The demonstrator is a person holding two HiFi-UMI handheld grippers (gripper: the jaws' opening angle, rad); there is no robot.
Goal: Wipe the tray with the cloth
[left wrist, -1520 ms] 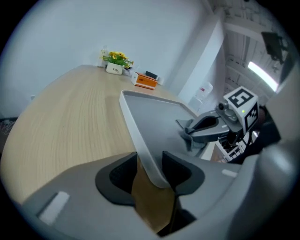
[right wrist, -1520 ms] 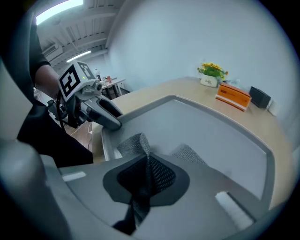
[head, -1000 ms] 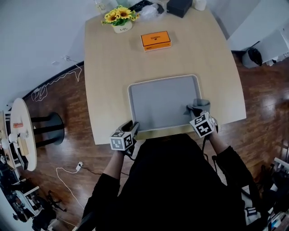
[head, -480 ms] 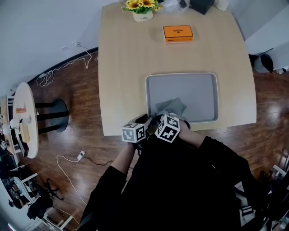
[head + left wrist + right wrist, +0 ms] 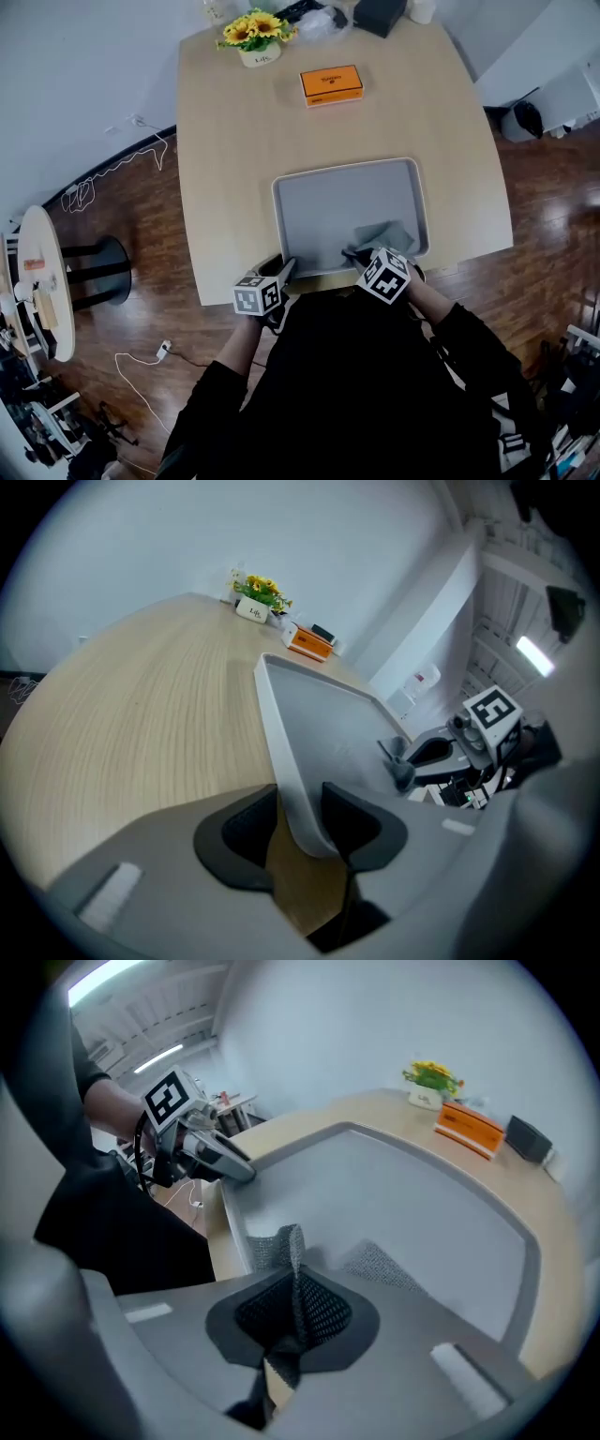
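Observation:
A grey tray (image 5: 328, 202) lies near the front edge of the wooden table (image 5: 225, 169). My left gripper (image 5: 286, 266) is shut on the rim at the tray's near left corner; in the left gripper view its jaws (image 5: 298, 810) clamp the raised rim (image 5: 272, 724). My right gripper (image 5: 356, 254) is shut on a grey mesh cloth (image 5: 384, 234), which rests on the tray floor near the front edge, right of the middle. The right gripper view shows the cloth (image 5: 292, 1283) pinched between the jaws and spreading onto the tray (image 5: 412, 1194).
An orange box (image 5: 331, 84), a pot of yellow flowers (image 5: 255, 37), a dark box (image 5: 380, 14) and a plastic bag (image 5: 323, 23) stand at the table's far end. A round side table (image 5: 42, 272) and cables (image 5: 112, 169) are on the wooden floor at the left.
My right gripper dragged the cloth from the tray's near right corner leftward to beside the left gripper, then back toward the right. The left gripper kept its hold on the corner.

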